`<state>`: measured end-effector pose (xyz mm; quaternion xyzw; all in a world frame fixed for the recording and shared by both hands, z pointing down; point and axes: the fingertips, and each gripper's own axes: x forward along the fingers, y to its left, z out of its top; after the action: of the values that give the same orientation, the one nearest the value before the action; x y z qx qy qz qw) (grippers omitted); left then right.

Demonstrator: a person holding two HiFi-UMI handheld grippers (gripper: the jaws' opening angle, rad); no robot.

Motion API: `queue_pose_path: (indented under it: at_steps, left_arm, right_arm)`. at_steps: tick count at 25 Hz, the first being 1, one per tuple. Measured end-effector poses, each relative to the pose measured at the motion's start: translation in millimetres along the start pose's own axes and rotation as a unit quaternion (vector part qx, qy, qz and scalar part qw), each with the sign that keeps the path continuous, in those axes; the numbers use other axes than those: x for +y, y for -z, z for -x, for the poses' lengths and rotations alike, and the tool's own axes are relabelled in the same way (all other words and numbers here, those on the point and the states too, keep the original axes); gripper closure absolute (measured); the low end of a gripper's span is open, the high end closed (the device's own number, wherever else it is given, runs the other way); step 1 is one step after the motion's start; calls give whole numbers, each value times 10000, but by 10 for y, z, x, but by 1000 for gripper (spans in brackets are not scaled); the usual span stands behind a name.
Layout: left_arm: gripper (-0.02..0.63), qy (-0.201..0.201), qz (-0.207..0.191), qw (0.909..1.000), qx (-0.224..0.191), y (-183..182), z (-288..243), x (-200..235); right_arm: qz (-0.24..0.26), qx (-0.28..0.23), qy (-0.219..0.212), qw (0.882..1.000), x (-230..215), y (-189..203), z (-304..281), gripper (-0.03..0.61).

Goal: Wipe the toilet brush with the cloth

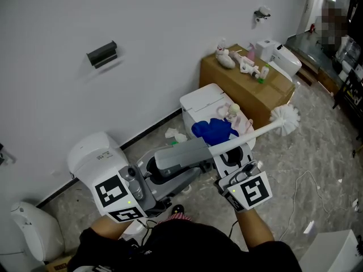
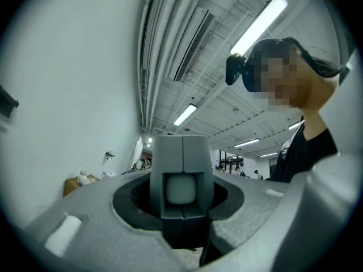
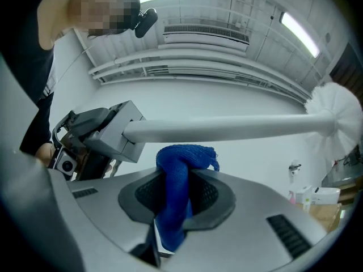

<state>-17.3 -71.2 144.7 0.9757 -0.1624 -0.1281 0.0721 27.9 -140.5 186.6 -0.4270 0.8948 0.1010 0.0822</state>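
My left gripper (image 1: 195, 152) is shut on the end of a white toilet brush handle (image 1: 249, 135), which runs up and to the right to the bristle head (image 1: 285, 119). In the left gripper view the grey jaws (image 2: 181, 174) press on the handle's butt end (image 2: 181, 188). A blue cloth (image 1: 214, 131) sits bunched just under the handle, with my right gripper (image 1: 226, 146) shut on it. In the right gripper view the cloth (image 3: 176, 191) sticks up between the jaws (image 3: 178, 180), its top touching or just below the handle (image 3: 227, 128). The brush head (image 3: 336, 109) is at the right.
A white cabinet (image 1: 198, 103) stands against the wall behind the cloth, and beside it a cardboard box (image 1: 244, 86) carries toys and a white appliance. A white toilet-like unit (image 1: 93, 154) stands at the left. A black holder (image 1: 102, 53) hangs on the wall. Cables lie on the marble floor (image 1: 309, 177).
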Motion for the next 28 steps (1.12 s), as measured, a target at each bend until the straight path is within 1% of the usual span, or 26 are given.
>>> queue_pose_path:
  at_steps: [5,19,28]
  left_arm:
    - [443,-52,-14,10000,-8,11,10,16]
    - [443,-36,70,10000,-5,38,11,25]
    - [443,-52,-68,10000,32,20,6,17]
  right_arm:
    - [102,-151,-205,9996,134,-88,-32,497]
    - [-43,-240,-335,9991,197,-154,-7,497]
    - [-117,-314,-379,9987,191,-184,-13,497]
